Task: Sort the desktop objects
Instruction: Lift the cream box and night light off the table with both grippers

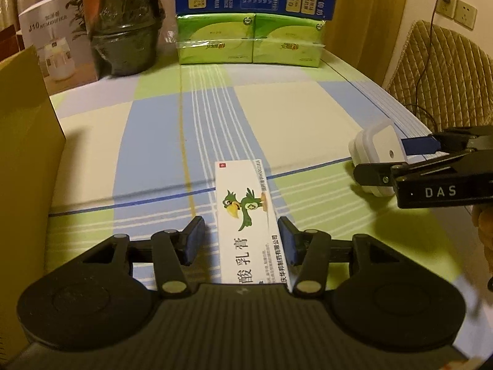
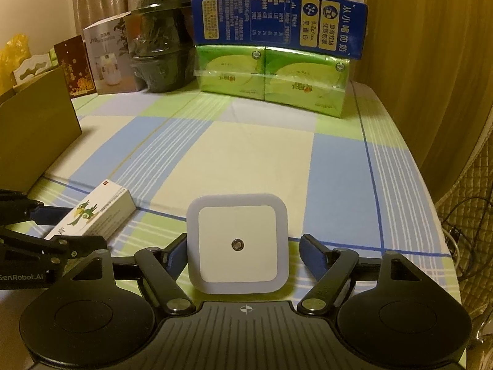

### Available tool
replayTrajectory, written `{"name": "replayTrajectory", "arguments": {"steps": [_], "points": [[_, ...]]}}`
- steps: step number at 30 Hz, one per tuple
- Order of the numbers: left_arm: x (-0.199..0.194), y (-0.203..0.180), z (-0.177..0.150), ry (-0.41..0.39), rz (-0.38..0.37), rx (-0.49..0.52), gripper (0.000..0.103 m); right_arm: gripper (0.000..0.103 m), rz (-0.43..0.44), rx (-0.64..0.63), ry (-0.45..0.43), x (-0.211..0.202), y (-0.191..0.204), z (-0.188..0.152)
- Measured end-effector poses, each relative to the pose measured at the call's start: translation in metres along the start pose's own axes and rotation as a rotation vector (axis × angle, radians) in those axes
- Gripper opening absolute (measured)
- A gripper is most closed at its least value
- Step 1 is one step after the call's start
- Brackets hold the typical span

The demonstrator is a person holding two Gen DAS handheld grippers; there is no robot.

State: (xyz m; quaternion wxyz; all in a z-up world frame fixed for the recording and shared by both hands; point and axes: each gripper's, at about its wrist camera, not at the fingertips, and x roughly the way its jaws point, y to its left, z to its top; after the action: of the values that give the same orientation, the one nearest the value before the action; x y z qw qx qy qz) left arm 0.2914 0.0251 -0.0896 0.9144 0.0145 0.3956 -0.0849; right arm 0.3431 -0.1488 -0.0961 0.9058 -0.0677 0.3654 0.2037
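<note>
On the checked tablecloth [image 1: 277, 108], nothing is sorted yet: the left gripper [image 1: 242, 240] gapes around the ointment box [image 1: 246, 215], the right gripper [image 2: 243, 259] gapes around the night light [image 2: 237, 243], and the cardboard box [image 2: 37, 135] waits at nine o'clock.

Tablecloth [image 2: 262, 154] plaid in pale blue, light green and cream with white stripes; lower left, a white ointment box [image 2: 95, 215] with a green cartoon bird; centre, a white night light [image 2: 237, 243]; upper centre, green tissue packs [image 2: 271, 80] under a blue carton [image 2: 277, 21]

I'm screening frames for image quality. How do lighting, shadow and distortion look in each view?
Left wrist: warm dim light, fisheye bending the table edge, soft shadow beside the cardboard box. Right wrist: same yellow cast, night light sharp, blue carton bowed.
</note>
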Motion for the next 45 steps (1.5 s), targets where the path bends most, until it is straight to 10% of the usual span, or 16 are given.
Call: {"name": "replayTrajectory", "arguments": {"steps": [45], "points": [[-0.037, -0.017, -0.008, -0.065, -0.014, -0.021, 0.033, 0.062, -0.047, 0.068, -0.034, -0.068, 0.034, 0.000]]}}
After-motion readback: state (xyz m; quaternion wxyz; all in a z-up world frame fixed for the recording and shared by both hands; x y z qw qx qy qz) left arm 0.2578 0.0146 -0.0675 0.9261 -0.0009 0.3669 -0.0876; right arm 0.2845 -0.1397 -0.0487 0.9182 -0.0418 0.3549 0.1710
